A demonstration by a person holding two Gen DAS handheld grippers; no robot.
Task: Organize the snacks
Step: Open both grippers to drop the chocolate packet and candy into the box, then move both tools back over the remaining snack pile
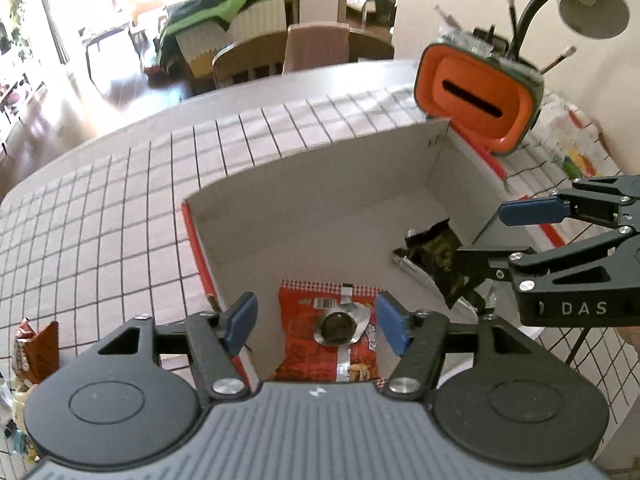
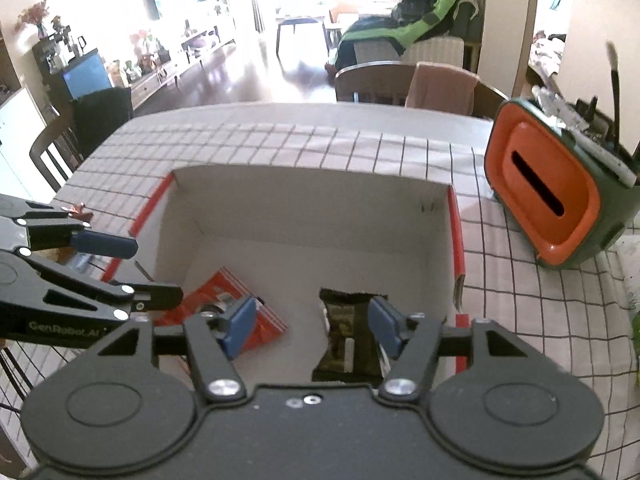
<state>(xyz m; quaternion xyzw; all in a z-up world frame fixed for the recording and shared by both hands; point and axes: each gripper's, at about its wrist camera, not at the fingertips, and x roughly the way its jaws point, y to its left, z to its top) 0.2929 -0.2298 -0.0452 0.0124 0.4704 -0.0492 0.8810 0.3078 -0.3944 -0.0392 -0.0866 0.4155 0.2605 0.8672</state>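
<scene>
A white cardboard box (image 1: 320, 184) with red edges stands open on the checked tablecloth; it also shows in the right wrist view (image 2: 304, 216). Inside lie a red snack packet (image 1: 304, 344) with a small dark round snack (image 1: 336, 325) on it, and a dark camouflage-patterned packet (image 1: 436, 256). My left gripper (image 1: 316, 322) is open above the red packet, touching nothing. My right gripper (image 2: 312, 326) is open over the dark packet (image 2: 346, 332), which lies between its fingers without being gripped. The red packet (image 2: 248, 312) lies to its left.
An orange and green holder (image 1: 476, 100) with pens stands behind the box at the right, under a desk lamp (image 1: 592, 0). A brown snack packet (image 1: 36, 352) lies on the tablecloth at the left. Printed paper (image 1: 576, 148) lies at the right. Chairs stand beyond the table.
</scene>
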